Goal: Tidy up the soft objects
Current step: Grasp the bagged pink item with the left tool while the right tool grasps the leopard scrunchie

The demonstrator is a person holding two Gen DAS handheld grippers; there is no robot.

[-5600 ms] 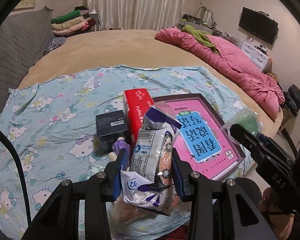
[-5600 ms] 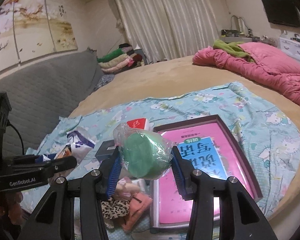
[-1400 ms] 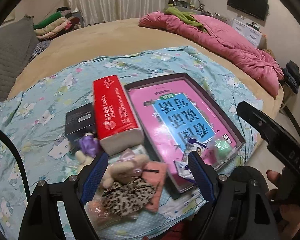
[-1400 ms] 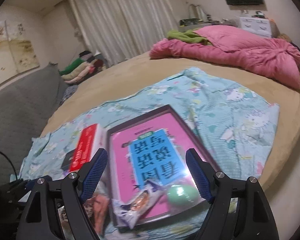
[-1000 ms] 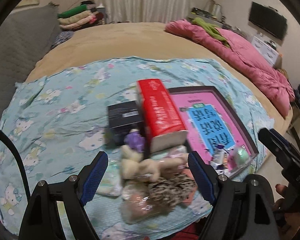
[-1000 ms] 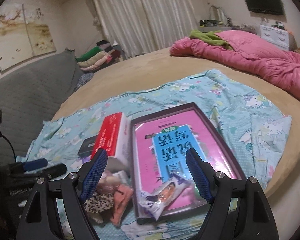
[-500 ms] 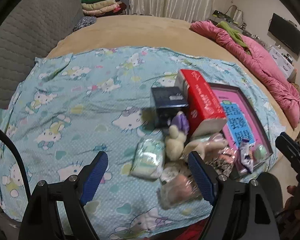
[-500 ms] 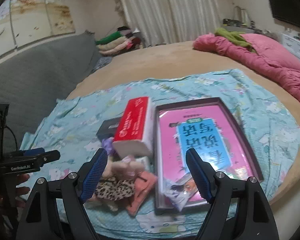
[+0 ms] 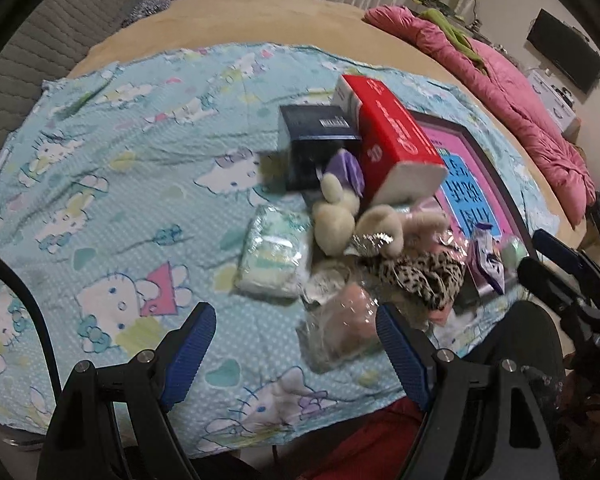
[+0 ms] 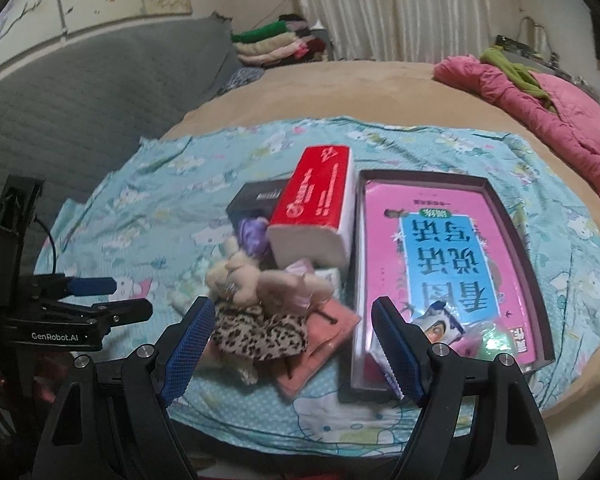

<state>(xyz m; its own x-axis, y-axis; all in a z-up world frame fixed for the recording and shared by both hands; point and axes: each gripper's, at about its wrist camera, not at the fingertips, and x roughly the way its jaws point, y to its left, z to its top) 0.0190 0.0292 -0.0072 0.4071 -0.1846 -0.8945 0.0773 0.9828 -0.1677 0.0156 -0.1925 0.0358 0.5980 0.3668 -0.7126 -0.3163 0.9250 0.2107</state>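
A heap of soft things lies on the cartoon-cat sheet (image 9: 112,184): a cream plush rabbit (image 9: 336,216) (image 10: 236,276), a leopard-print cloth (image 9: 424,272) (image 10: 260,334), a pink cloth (image 10: 320,344), a wrapped pink piece (image 9: 348,324) and a small white-green pack (image 9: 272,250). A snack packet (image 10: 436,326) (image 9: 486,258) and a green ball in plastic (image 10: 494,340) lie in the dark tray (image 10: 356,280) on the pink book. My left gripper (image 9: 296,354) hangs open above the sheet near the wrapped piece. My right gripper (image 10: 292,344) is open over the leopard and pink cloths. Neither holds anything.
A red tissue box (image 9: 392,136) (image 10: 316,208) and a black box (image 9: 316,140) stand behind the heap. A pink quilt (image 9: 520,92) lies at the bed's far right, folded clothes (image 10: 276,44) at the back, a grey headboard (image 10: 80,92) to the left.
Both views have swung left and lower toward the heap. The left gripper now hangs over the sheet left of the pile; the right one came from over the tray to over the cloths.
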